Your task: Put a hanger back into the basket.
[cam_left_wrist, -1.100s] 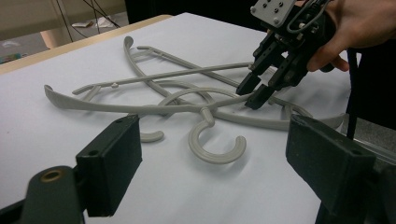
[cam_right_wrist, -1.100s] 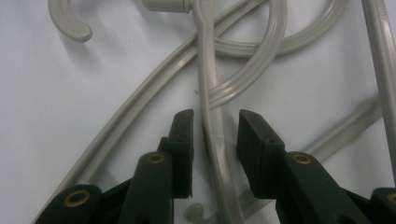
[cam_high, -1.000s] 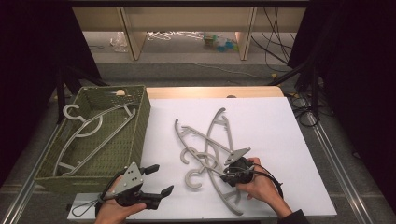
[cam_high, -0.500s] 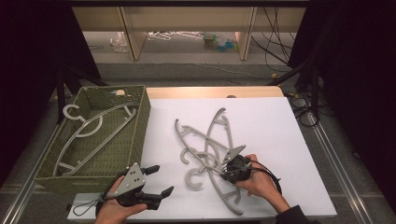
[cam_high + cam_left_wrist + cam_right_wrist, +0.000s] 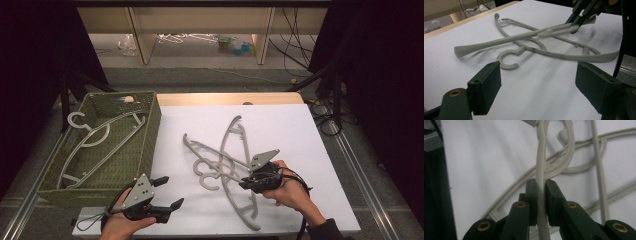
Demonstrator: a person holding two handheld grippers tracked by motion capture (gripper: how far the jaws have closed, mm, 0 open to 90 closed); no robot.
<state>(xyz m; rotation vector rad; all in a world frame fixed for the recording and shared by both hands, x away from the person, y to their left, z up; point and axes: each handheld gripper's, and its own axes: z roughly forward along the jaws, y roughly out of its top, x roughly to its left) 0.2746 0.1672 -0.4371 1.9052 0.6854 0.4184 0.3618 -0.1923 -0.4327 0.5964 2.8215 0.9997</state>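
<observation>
Fingers of the right gripper are now clamping a grey hanger, likely for the basket; left gripper is waiting wide.

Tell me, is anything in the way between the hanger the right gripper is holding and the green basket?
Nothing visible blocks it. White table lies between the held hanger and the basket. But it crosses another hanger, which might drag along.

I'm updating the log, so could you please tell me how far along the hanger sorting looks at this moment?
Done: one grey hanger already lies in the green basket. In hand: the right gripper is shut on a hanger arm from the tangled pile on the white table. The left gripper hangs open and holds nothing. Left: the pile, apparently three hangers, is not yet in the basket.
</observation>
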